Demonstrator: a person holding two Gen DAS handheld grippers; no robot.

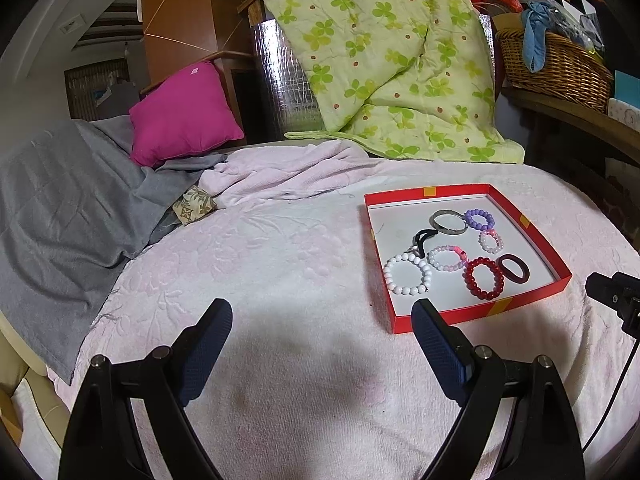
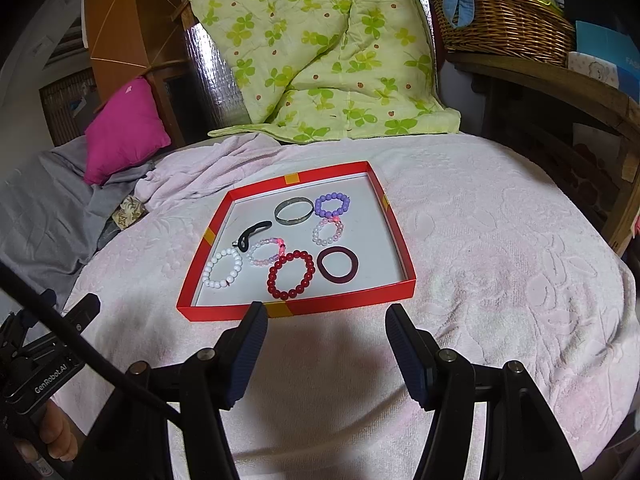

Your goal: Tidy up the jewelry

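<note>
Left gripper (image 1: pixel 322 318) sat low over the pink towel-covered bed (image 1: pixel 256 264), jaws spread wide, nothing between them. The red tray (image 1: pixel 476 314) lay ahead and off to its right, well clear of its fingertips.

Tray held all the jewelry in view, left to right: white bead bracelet (image 2: pixel 223 267), black hair tie (image 2: pixel 252 233), pale pink bead bracelet (image 2: pixel 265 252), red bead bracelet (image 2: pixel 291 275), silver bangle (image 2: pixel 293 210), small pink-white bracelet (image 2: pixel 328 231), purple bead bracelet (image 2: pixel 331 205), dark maroon ring band (image 2: pixel 338 264). Most lay flat and separate; the hair tie touched or overlapped the pale pink one, couldn't tell which.

Right gripper (image 2: pixel 326 320) was squared up on the tray's near wall, just short of it, jaws also wide and empty. Red bracelet was dead ahead, just past that wall, lying flat, so no long axis to line up on. Right hand looked the nearer and better aimed; probably a short reach forward and down over the wall.
</note>
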